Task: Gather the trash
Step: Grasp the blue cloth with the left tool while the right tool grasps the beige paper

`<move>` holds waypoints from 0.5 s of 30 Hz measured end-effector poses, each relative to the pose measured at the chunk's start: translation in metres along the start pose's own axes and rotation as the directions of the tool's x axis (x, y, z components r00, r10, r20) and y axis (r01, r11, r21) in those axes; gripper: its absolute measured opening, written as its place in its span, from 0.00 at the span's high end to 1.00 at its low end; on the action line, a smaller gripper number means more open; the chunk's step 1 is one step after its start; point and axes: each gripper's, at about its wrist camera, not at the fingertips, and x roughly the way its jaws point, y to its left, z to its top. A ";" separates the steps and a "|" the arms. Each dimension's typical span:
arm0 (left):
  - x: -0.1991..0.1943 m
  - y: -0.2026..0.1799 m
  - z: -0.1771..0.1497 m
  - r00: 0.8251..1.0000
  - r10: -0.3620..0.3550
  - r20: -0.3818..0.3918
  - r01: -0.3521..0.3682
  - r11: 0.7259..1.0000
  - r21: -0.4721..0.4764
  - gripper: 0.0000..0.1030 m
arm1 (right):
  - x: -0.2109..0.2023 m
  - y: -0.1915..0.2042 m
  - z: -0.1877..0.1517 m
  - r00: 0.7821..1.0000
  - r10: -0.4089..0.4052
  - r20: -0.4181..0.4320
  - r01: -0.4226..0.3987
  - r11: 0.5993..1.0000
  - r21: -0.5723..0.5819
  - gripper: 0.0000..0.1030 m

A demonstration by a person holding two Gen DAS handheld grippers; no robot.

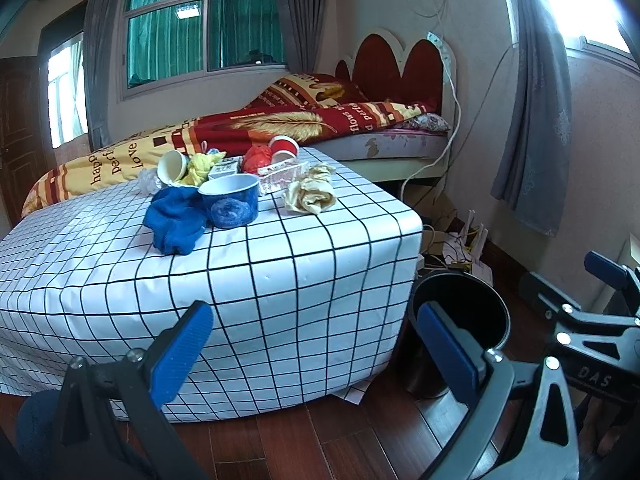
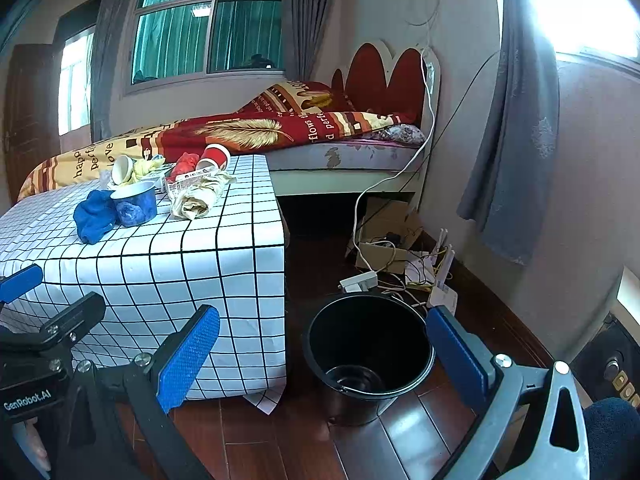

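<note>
Crumpled paper, cups and cloth make up your trash, all bunched at the far end of the table (image 1: pixel 280 280), which wears a white cloth with black squares. Nearest you sits a blue bowl (image 1: pixel 229 199) with a white inside, standing upright. A blue rag (image 1: pixel 176 224) lies touching its left side. To the right of the bowl is a wad of yellowish paper (image 1: pixel 310 192). Behind the bowl you can see a white paper cup (image 1: pixel 173 166) tipped on its side, a yellow scrap (image 1: pixel 202 166) just beside it, a small box (image 1: pixel 280 176) with writing, a red crumpled bag (image 1: pixel 256 159) and a red cup (image 1: pixel 284 147) lying down.

On the wood floor, just beside the table's right corner, stands a black bucket (image 2: pixel 368 352). It looks bare inside; only its shiny bottom shows.

Your left gripper (image 1: pixel 320 344) is spread wide and grasps nothing; it hangs in front of the table's near side. Your right gripper (image 2: pixel 324 356) is spread wide too, with nothing between its blue pads, and the bucket shows between them.

Some things are hard to see. The writing on the box is too small to read. A clear plastic scrap (image 1: pixel 146 180) left of the white cup is blurry. In the left view, one blue pad covers part of the bucket. Behind the table is a bed (image 2: pixel 340 160) with a red and yellow blanket (image 2: pixel 240 132), and a mess of wires (image 2: pixel 400 264) lies on the floor by the wall.
</note>
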 end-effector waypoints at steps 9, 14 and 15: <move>0.018 0.038 0.014 0.990 0.136 -0.026 -0.137 0.990 -0.043 0.00 | 0.015 0.004 0.012 0.996 0.082 -0.048 -0.083 0.996 -0.032 0.00; 0.024 0.069 0.024 0.983 0.182 0.008 -0.181 0.979 -0.092 0.00 | 0.037 0.018 0.028 0.984 0.144 -0.107 -0.151 0.987 -0.056 0.00; 0.025 0.074 0.025 0.982 0.190 0.017 -0.188 0.977 -0.100 0.00 | 0.043 0.022 0.032 0.981 0.156 -0.114 -0.164 0.984 -0.066 0.00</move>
